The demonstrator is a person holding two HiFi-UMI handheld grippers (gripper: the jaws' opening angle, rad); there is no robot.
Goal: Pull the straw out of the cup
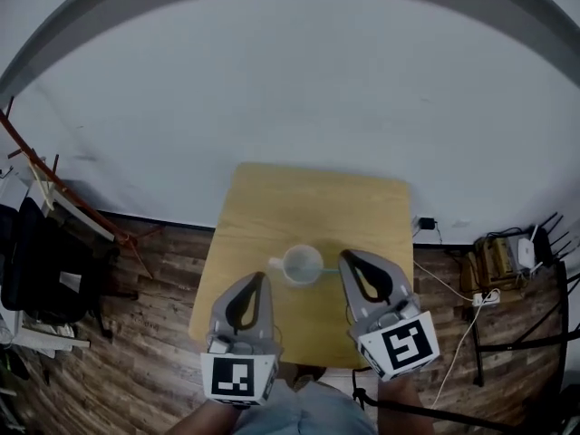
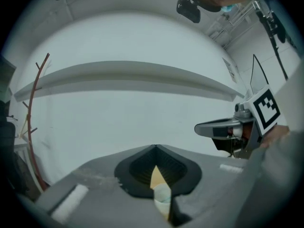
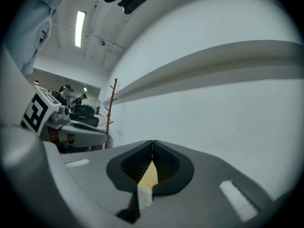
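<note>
A white cup (image 1: 302, 263) with a small handle on its left stands on the near half of a small wooden table (image 1: 272, 207). A thin teal straw (image 1: 327, 268) pokes out of its right side. My left gripper (image 1: 261, 277) hovers just left of and nearer than the cup, its jaws shut on nothing. My right gripper (image 1: 344, 255) sits close to the cup's right, also shut, its tips by the straw's end; contact cannot be told. In the left gripper view the jaws (image 2: 155, 147) meet above the cup (image 2: 162, 195). The right gripper view shows shut jaws (image 3: 152, 142) and the cup (image 3: 145, 197) below.
A white wall rises right behind the table. A reddish coat stand (image 1: 54, 184) and dark gear (image 1: 36, 261) are at the left. A box with cables (image 1: 494, 261) lies on the wood floor at the right. People stand far back (image 3: 64, 93).
</note>
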